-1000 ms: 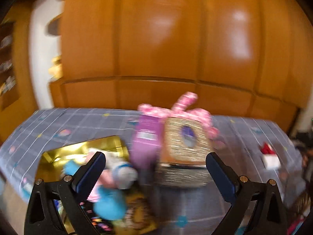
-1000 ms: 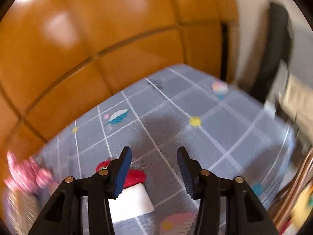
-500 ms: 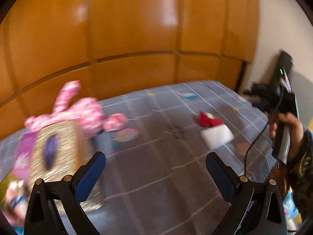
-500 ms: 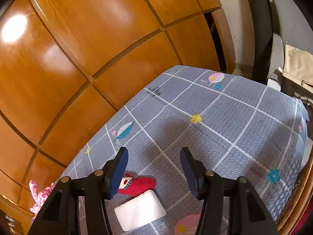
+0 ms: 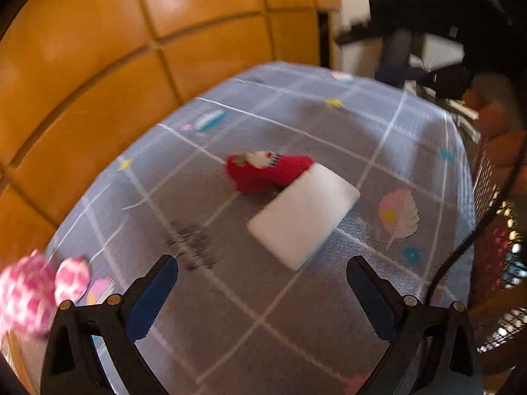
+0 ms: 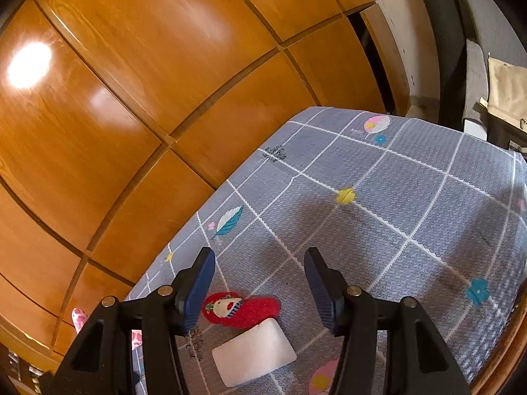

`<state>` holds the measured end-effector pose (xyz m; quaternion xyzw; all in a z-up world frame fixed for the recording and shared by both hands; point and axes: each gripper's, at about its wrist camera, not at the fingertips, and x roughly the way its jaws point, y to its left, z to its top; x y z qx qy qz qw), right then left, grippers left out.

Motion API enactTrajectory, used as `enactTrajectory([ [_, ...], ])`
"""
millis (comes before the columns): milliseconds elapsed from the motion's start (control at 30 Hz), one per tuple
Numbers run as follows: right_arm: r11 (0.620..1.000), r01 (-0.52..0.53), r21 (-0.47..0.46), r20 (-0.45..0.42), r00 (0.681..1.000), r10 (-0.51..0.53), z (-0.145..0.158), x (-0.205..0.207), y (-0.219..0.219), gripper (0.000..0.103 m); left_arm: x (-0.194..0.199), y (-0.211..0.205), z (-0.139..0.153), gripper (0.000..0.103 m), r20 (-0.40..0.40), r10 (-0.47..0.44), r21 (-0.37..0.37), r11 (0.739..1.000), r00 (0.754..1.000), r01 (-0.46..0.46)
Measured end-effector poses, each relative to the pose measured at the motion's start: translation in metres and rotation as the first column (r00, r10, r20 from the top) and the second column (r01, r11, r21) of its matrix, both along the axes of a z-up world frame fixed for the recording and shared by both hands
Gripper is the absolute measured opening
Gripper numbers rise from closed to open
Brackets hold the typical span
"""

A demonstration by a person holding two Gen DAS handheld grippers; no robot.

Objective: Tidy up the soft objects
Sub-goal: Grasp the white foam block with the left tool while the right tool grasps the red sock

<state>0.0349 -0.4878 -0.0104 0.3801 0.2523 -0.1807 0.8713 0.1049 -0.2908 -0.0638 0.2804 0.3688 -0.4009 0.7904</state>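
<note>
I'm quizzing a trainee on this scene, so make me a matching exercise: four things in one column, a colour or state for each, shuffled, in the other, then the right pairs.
Things:
1. sock
2. foam pad
3. plush toy
4. left gripper

Colour or state:
A. pink and white, at the left edge of the left wrist view
B. open, holding nothing
C. red, with a small face on it
D. plain white rectangle, lying flat on the tablecloth

Pairs: 1-C, 2-D, 3-A, 4-B
</note>
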Motion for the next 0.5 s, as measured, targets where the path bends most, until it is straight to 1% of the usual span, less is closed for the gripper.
enactTrajectory([
  [67, 1.0, -0.002, 0.006, 0.004, 1.0, 0.001, 0.0, 0.0, -0.001, 0.057, 0.004, -0.012, -0.007, 0.103, -0.014, -0.029, 0.027, 0.999, 0.999, 0.029],
  [233, 1.0, -0.004, 0.018, 0.015, 1.0, 0.004, -0.001, -0.001, -0.002, 0.057, 0.012, -0.036, -0.016, 0.103, 0.005, -0.097, 0.055, 0.994, 0.995, 0.097],
  [433, 1.0, -0.01, 0.03, 0.024, 1.0, 0.01, 0.0, -0.002, -0.003, 0.057, 0.02, -0.062, -0.036, 0.102, -0.029, -0.15, 0.081, 0.985, 0.988, 0.152],
  [500, 1.0, -0.012, 0.029, 0.025, 1.0, 0.012, 0.0, -0.002, -0.003, 0.057, 0.023, -0.063, -0.037, 0.086, -0.075, -0.138, 0.034, 0.989, 0.988, 0.141],
])
